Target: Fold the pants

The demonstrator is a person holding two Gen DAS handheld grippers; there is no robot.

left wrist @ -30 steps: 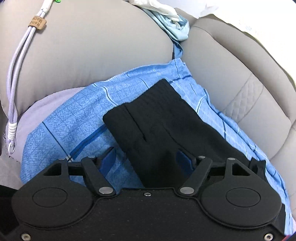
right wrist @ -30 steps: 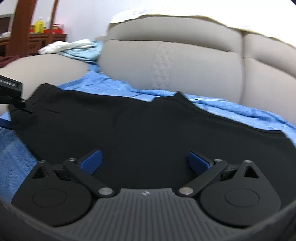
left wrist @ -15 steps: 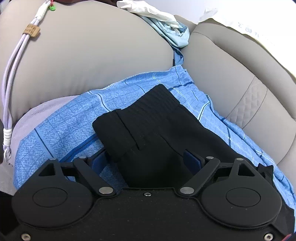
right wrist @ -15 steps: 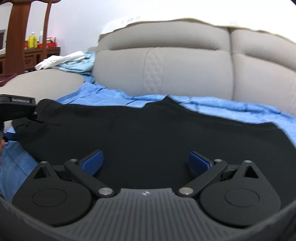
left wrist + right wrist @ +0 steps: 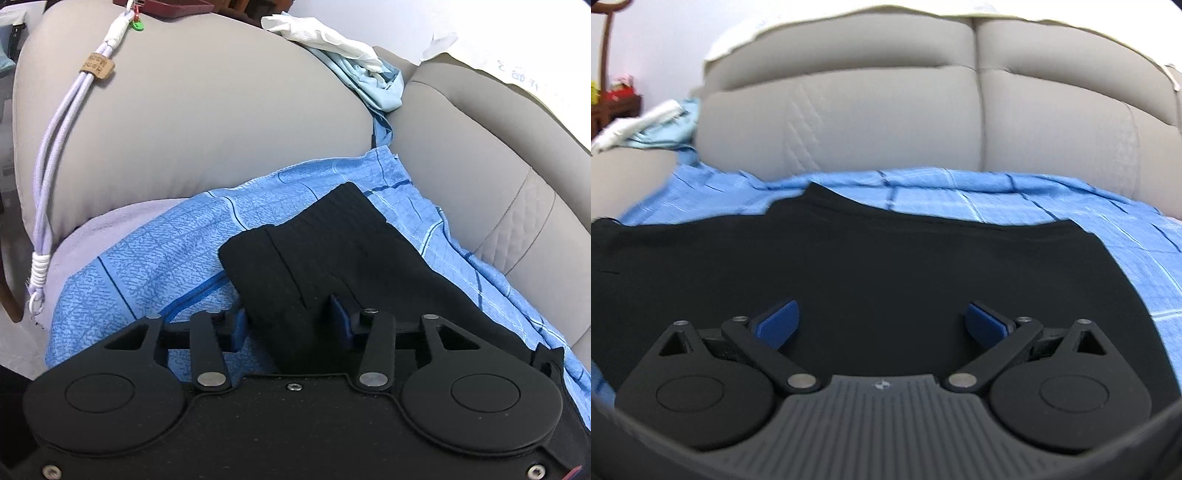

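black knit pants (image 5: 343,258) lie between the blue pads (image 5: 341,317) of the left gripper (image 5: 290,325), whose jaws are closing on a bunched fold near the ribbed waistband; whether the pads press the cloth yet cannot be told. right gripper (image 5: 882,321) hovers low over the flat black fabric (image 5: 871,266), its blue pads (image 5: 775,321) spread wide with nothing pinched. the pants rest on a blue checked sheet (image 5: 155,254) spread over the seat of a beige leather sofa (image 5: 207,122). a lilac braided cord (image 5: 55,155) hangs down the sofa arm; a white cloth (image 5: 325,37) and pale blue garment (image 5: 373,88) sit on top.
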